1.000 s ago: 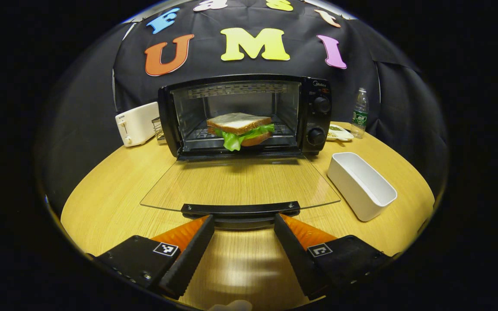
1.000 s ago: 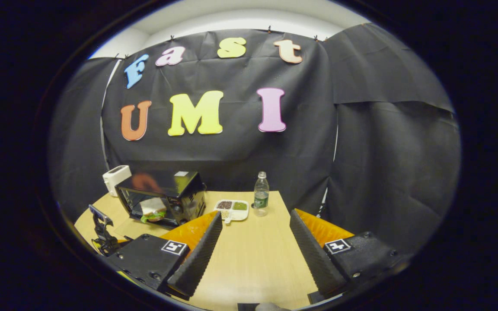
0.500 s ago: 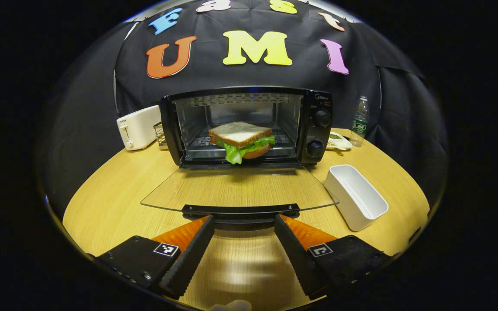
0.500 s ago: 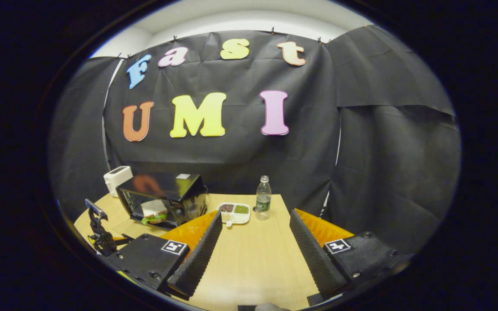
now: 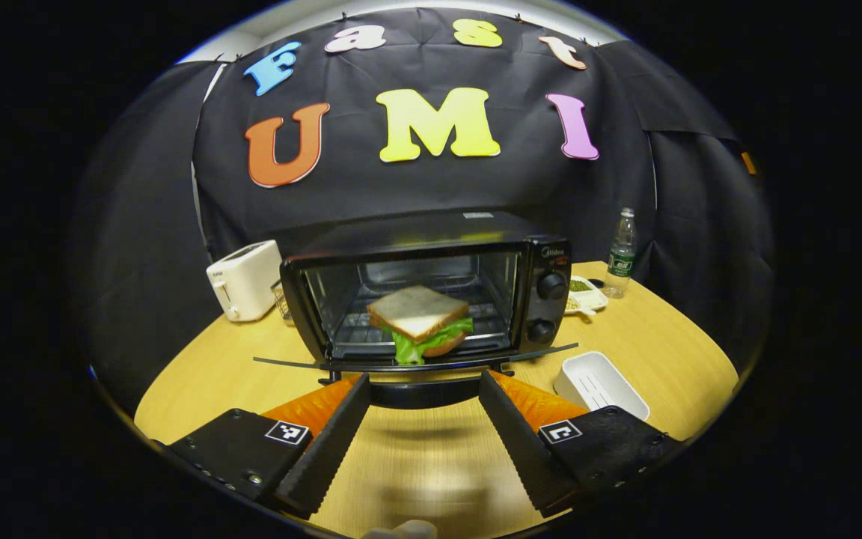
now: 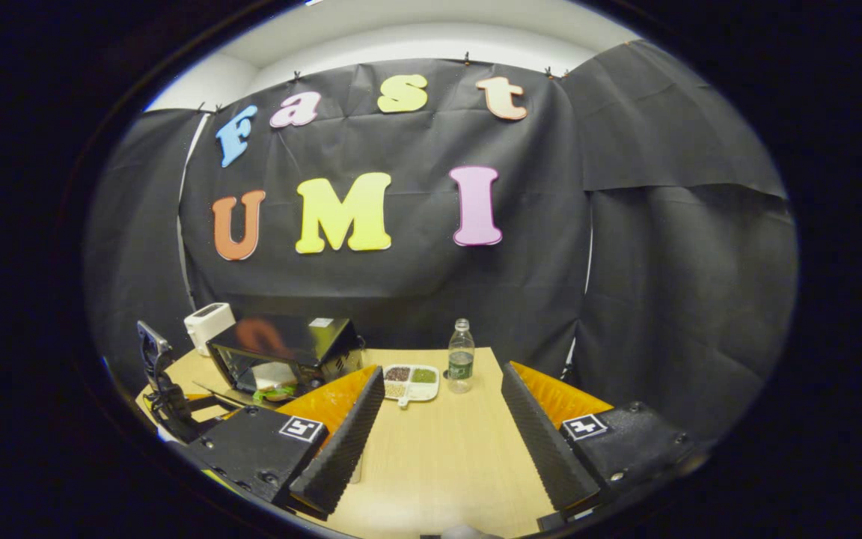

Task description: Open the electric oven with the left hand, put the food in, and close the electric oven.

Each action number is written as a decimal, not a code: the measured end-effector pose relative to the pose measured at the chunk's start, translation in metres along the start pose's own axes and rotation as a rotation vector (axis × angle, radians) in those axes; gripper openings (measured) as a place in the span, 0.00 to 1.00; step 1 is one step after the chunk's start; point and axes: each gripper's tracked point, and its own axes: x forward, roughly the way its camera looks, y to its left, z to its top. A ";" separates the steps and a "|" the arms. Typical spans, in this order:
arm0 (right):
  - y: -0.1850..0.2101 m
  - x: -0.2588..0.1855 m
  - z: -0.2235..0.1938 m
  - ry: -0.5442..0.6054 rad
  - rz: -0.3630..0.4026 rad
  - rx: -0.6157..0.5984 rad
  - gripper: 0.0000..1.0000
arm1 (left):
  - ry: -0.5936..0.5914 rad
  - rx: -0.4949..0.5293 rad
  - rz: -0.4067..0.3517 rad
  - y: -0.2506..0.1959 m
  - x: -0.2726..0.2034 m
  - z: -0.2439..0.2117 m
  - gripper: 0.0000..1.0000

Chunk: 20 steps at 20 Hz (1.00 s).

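The black electric oven (image 5: 543, 262) stands mid-table with a sandwich (image 5: 420, 318) of bread and lettuce on its rack. Its glass door (image 5: 289, 363) is raised partway and seen nearly edge-on. The door's black handle (image 5: 423, 393) lies between the tips of my open left gripper (image 5: 422, 376), whose fingers flank it without pressing. In the right gripper view the oven (image 6: 289, 340) and sandwich (image 6: 270, 382) sit far left, with the left gripper (image 6: 158, 382) in front of them. My right gripper (image 6: 442, 369) hangs open over bare table, holding nothing.
A white toaster (image 5: 245, 278) stands left of the oven. A white rectangular tub (image 5: 599, 382) sits on the table at front right. Behind it are a divided dish (image 5: 584, 292) and a water bottle (image 5: 620, 243). The round wooden table (image 5: 199, 374) extends on both sides.
The oven door has swung up from lying flat to partly raised, carried by the left gripper at its handle. The left view has risen. The right gripper has barely shifted.
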 end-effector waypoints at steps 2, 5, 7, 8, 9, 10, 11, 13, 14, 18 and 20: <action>-0.003 0.001 0.003 -0.003 -0.006 -0.002 0.90 | -0.025 0.020 0.008 0.003 0.010 0.017 0.96; -0.008 0.008 0.011 -0.008 -0.014 -0.001 0.90 | -0.068 0.031 0.015 0.007 0.029 0.044 0.98; -0.008 0.011 0.012 -0.006 -0.016 0.001 0.90 | -0.086 0.034 0.020 0.009 0.043 0.059 0.98; -0.007 0.012 0.013 -0.003 -0.013 0.000 0.90 | -0.092 0.029 0.021 0.009 0.047 0.066 0.98; -0.007 0.014 0.015 -0.006 -0.013 -0.001 0.90 | -0.095 0.009 0.015 0.007 0.050 0.073 0.97; -0.006 0.014 0.017 -0.008 -0.013 -0.004 0.90 | -0.102 -0.006 0.014 0.007 0.052 0.077 0.96; -0.006 0.016 0.017 -0.009 -0.011 -0.008 0.90 | -0.111 -0.011 0.013 0.006 0.052 0.082 0.96; -0.005 0.018 0.019 -0.009 -0.008 -0.012 0.91 | -0.118 -0.002 0.012 0.006 0.051 0.086 0.96; -0.004 0.018 0.019 -0.009 -0.005 -0.011 0.90 | -0.118 -0.001 0.015 0.005 0.048 0.087 0.96; 0.002 0.018 0.025 -0.016 0.025 -0.006 0.90 | -0.122 -0.014 0.021 0.006 0.024 0.093 0.96; 0.003 0.016 0.033 -0.026 0.037 -0.003 0.90 | -0.138 -0.022 0.029 0.007 0.005 0.104 0.96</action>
